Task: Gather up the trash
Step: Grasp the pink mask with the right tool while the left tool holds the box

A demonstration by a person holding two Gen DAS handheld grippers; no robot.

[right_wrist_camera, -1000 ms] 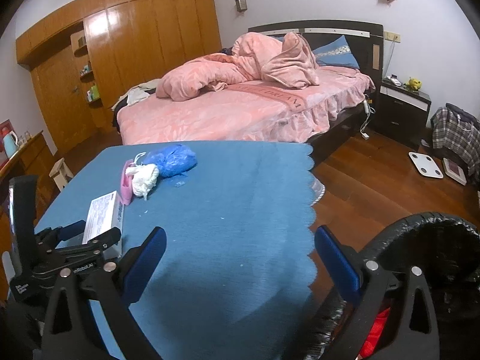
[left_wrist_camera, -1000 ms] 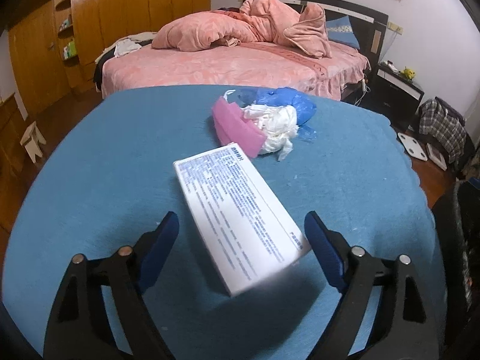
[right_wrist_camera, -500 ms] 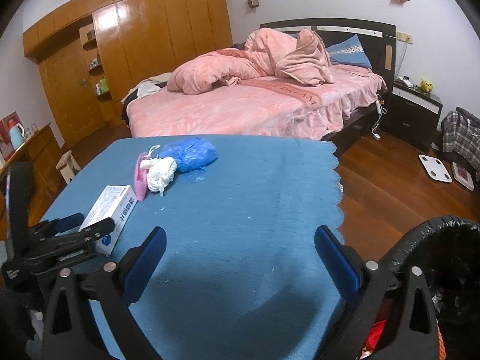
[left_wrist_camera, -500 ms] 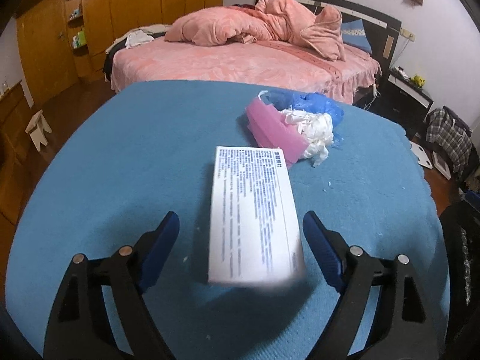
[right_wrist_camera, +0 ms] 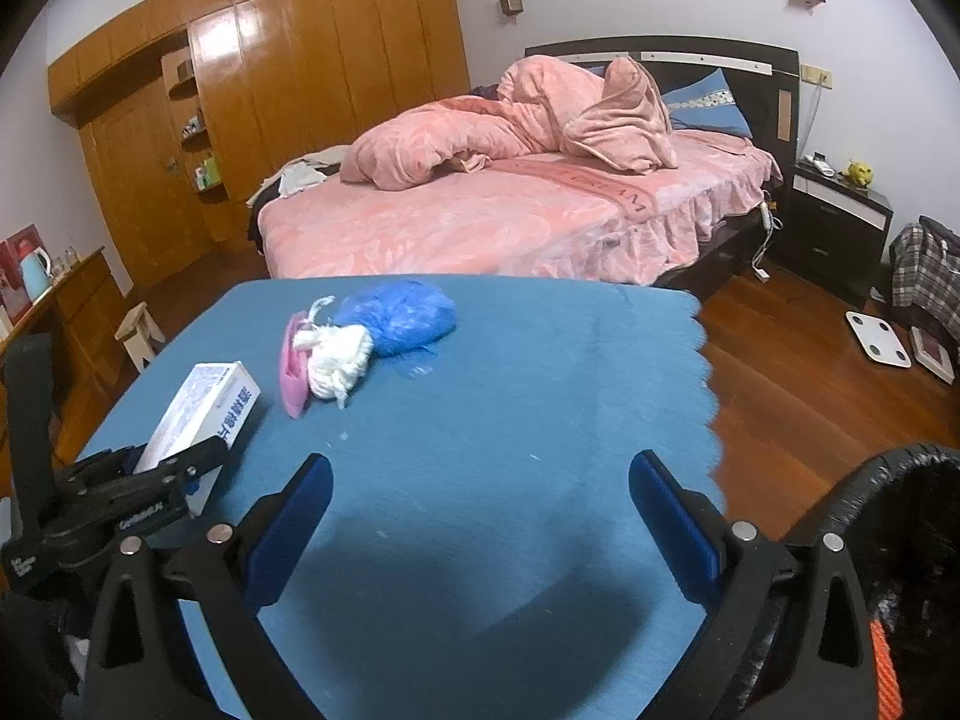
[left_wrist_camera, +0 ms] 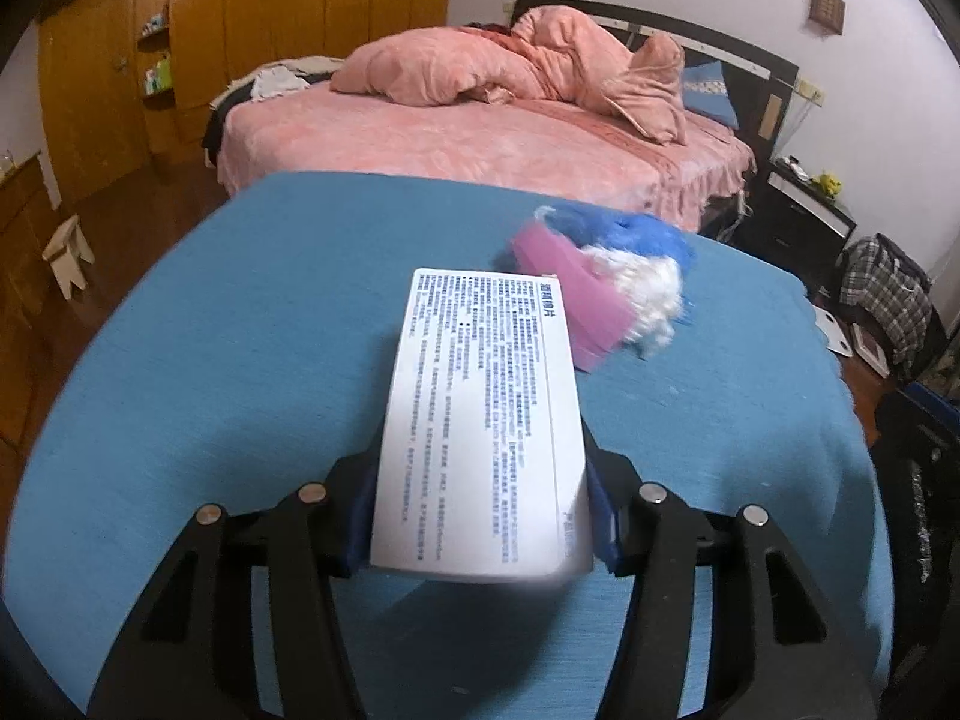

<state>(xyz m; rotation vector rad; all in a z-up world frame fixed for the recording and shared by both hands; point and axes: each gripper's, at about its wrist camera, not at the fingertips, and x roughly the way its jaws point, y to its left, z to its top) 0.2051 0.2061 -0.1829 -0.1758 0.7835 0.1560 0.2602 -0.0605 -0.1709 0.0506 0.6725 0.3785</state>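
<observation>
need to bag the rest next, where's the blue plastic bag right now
The blue plastic bag lies on the blue tablecloth near its far edge, left of centre in the right wrist view, touching the white wad.

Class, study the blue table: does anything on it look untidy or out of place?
Yes. A loose heap of litter sits on the blue table: a crumpled blue bag, a white wad and a pink packet, jumbled together.
</observation>
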